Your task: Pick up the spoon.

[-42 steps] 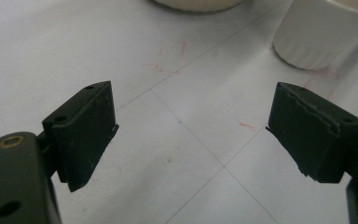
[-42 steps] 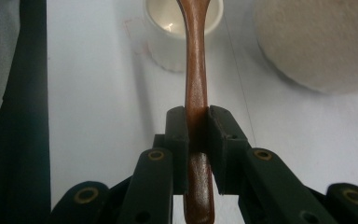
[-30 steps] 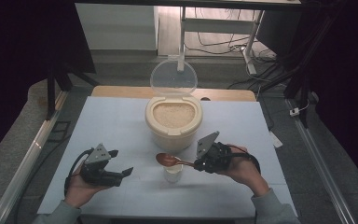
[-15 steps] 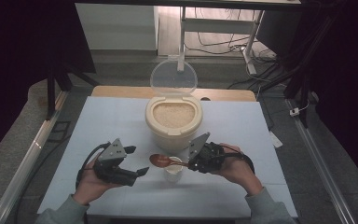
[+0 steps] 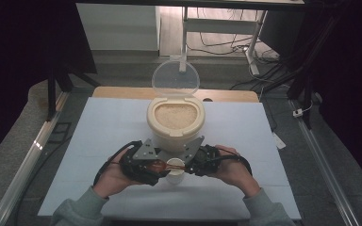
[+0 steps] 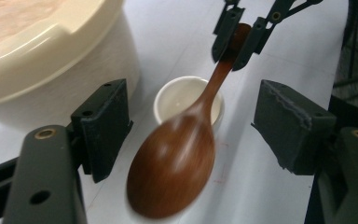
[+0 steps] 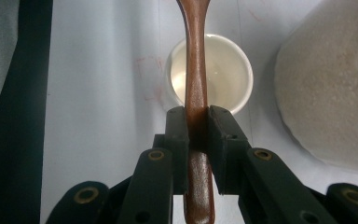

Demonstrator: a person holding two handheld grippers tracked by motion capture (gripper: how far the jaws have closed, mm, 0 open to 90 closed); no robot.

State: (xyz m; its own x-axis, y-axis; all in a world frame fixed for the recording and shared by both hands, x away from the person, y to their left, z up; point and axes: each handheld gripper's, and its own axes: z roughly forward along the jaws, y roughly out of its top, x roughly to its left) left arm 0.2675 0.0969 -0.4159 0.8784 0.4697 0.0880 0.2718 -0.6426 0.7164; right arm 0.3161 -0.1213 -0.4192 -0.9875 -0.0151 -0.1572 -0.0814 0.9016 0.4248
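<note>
A pale blue tabletop (image 5: 99,141) carried the work. Near its front edge the right gripper (image 7: 198,126) clamped a brown wooden spoon (image 6: 177,163) by the handle, over a small white cup (image 5: 174,168). The left gripper (image 6: 191,135), jaws just closing, straddled the spoon's bowl untouched; it should pinch squarely. Beyond stood a cream rice container (image 5: 175,121).

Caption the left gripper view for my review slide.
Open left tool flanks brown wooden spoon, held over small white cup.

brown wooden spoon (image 6: 175,161) level above small white cup (image 6: 186,95).
</note>
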